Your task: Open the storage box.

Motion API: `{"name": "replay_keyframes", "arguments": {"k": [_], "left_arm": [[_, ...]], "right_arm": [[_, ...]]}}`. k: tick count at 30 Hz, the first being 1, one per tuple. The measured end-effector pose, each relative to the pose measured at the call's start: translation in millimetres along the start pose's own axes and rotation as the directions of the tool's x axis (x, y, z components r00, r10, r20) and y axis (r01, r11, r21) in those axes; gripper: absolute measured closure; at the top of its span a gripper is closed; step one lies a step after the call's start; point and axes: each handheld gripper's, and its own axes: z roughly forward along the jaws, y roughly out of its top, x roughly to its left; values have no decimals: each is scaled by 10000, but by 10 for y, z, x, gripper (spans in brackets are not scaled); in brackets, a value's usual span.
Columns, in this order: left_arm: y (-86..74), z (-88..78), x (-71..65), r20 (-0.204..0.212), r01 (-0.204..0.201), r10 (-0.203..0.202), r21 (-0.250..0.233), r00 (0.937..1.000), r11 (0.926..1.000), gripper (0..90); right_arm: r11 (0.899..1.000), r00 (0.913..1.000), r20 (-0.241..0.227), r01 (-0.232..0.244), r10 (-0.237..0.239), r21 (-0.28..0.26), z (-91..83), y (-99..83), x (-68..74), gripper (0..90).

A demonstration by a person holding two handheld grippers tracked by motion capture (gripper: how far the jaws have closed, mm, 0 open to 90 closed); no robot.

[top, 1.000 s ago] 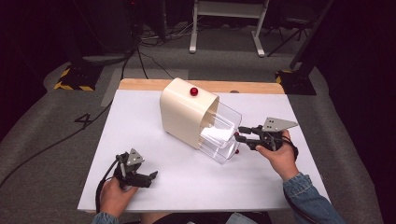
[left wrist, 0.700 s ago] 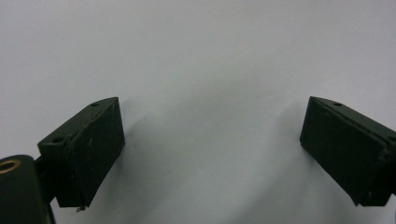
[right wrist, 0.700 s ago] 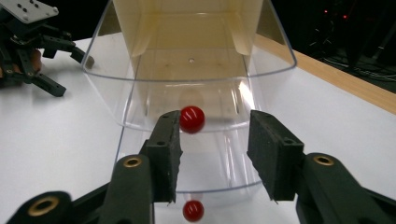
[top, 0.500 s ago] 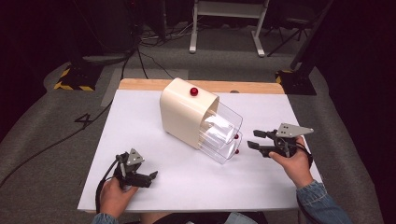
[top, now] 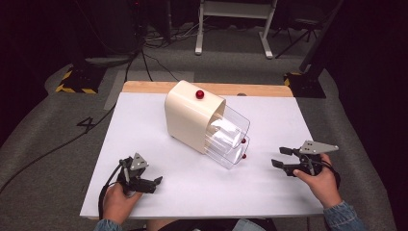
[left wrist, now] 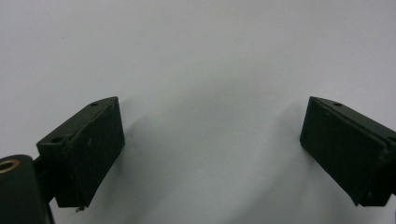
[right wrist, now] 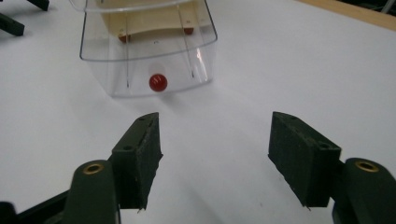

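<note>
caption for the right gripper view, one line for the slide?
Open right tool facing a pulled-out clear drawer with a red knob on the white table.

Drawer unit (top: 195, 120) on table (top: 288, 120)

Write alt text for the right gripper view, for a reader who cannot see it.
The right gripper, its two black jaws open and empty, points at a clear plastic drawer with a red knob that sticks out of a cream cabinet on a white table. A gap of bare table separates the jaws from the drawer front.
</note>
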Motion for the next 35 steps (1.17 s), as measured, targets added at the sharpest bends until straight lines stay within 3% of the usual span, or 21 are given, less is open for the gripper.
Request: {"name": "replay_keyframes", "arguments": {"k": [12, 22, 27, 35], "left_arm": [[1, -1, 2, -5, -29, 29, 7, 10000, 10000, 67], [1, -1, 3, -20, -27, 27, 13, 10000, 10000, 67], [1, -1, 1, -16, -14, 14, 11, 10000, 10000, 67], [7, -1, 8, -71, -116, 116, 32, 9999, 9999, 67]], "right_arm": [[9956, 9988, 486, -112, 67, 927, -133, -356, -53, 304], [9833, 9962, 869, -61, -99, 1822, -116, -598, -89, 216], [9844, 9941, 1087, -149, -43, 1754, -106, -616, -77, 170], [9853, 9941, 1084, -218, 34, 1692, -102, -631, -93, 169]]}}
